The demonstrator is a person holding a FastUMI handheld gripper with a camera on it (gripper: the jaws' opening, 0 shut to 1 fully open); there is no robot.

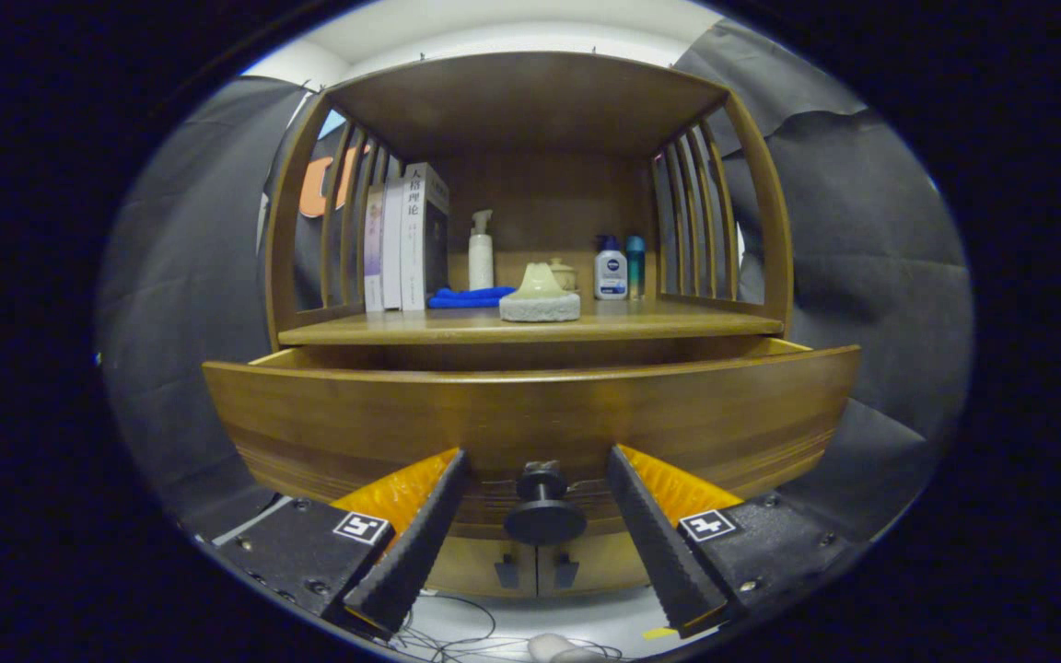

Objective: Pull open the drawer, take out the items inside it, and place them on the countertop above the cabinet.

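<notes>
We have the drawer [530, 419] already drawn out from under the countertop [530, 327] of the wooden cabinet [530, 120]; its curved front stands forward of the shelf edge, and a dark gap shows behind the top rim; what lies inside is hidden from us by that front, so we cannot say what the items are or how many.

Our gripper [538, 493] sits just in front of the drawer with its jaws apart; the round dark knob [544, 516] stands between them, touched by neither, so nothing is held.

We judge the drawer to be stiff solid wood and fairly heavy, riding on its runners; the knob is the only proper hold on it, small, hard and smooth, so the jaws should close squarely on its neck behind the cap rather than on the rounded cap, where they could slip off; any further pull should be straight out from the drawer front, not sideways.

On the countertop above the drawer stand books [406, 235] to the left, a pump bottle [481, 250] and a blue cloth [469, 297] nearer the middle, a pale soft-looking lump [540, 295] at the front, and two small bottles [620, 267] to the right; bare wood shows at the front edge either side of the lump, and we judge that the easiest landing place.
</notes>
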